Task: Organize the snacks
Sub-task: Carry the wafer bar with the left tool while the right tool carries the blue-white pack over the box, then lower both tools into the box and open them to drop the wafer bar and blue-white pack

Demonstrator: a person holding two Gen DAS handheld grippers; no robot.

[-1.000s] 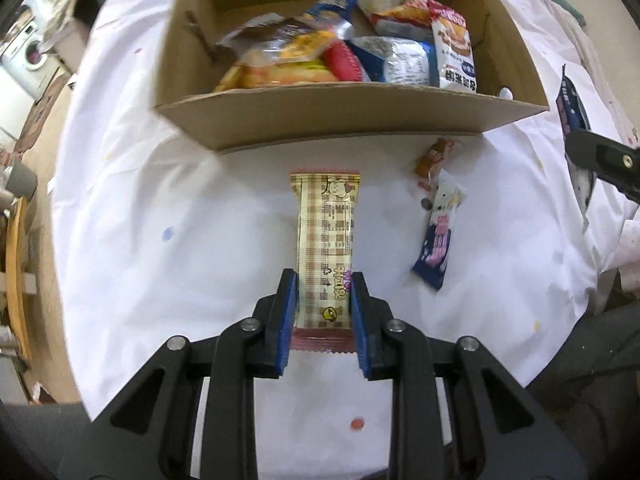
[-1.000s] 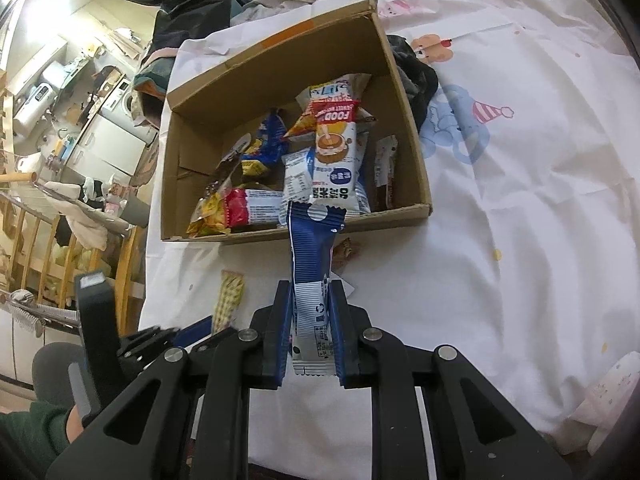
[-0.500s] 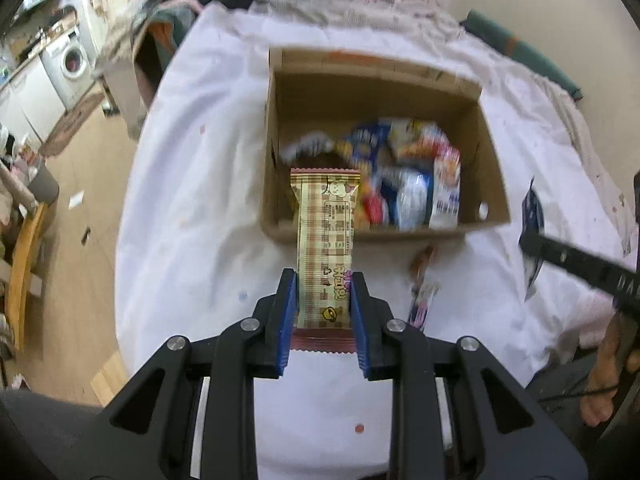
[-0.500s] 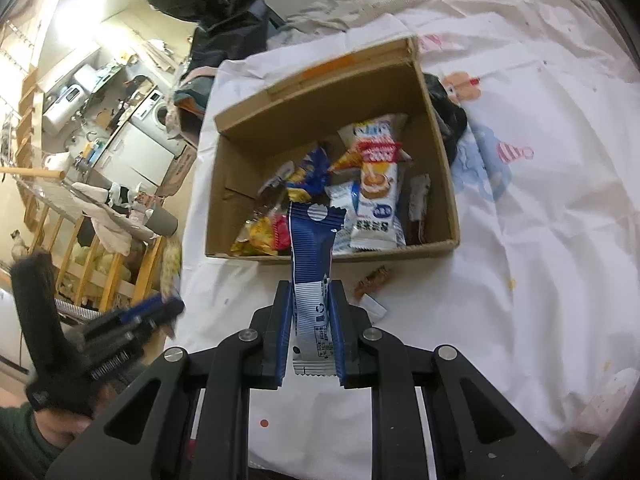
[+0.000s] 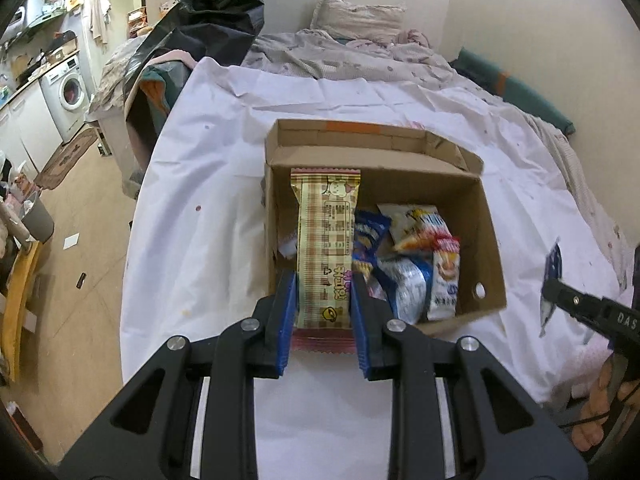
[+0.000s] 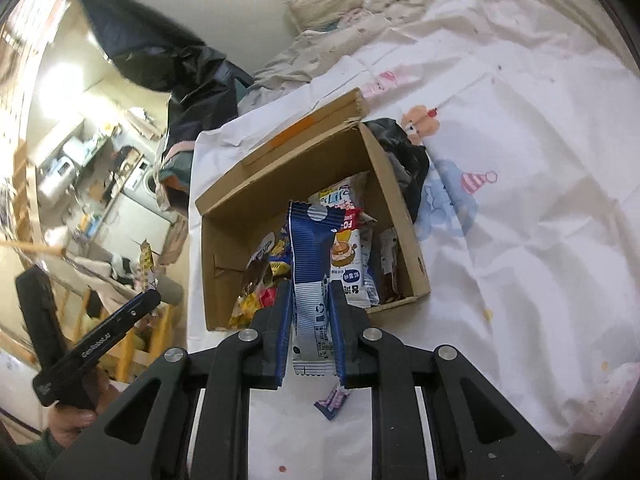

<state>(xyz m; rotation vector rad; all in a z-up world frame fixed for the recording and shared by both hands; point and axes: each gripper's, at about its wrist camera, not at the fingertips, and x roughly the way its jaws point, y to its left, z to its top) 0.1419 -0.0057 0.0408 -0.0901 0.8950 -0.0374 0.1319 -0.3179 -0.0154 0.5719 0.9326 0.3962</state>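
Here the left gripper [image 5: 323, 300] had its fingers clamped on a crinkly plaid wrapper [image 5: 326, 248], the right gripper [image 6: 310, 320] on a glossy blue packet [image 6: 310, 264], above the cardboard box [image 5: 486, 240]

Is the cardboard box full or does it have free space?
Partly full. The cardboard box holds snack packets toward its near side, while bare cardboard floor shows at the far side.

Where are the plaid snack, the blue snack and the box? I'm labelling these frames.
plaid snack [image 5: 326, 240], left wrist view, middle of the wrapper above the tool.
blue snack [image 6: 310, 256], right wrist view, dark blue upper half of the wrapper.
box [image 5: 490, 240], left wrist view, inside of its right wall.
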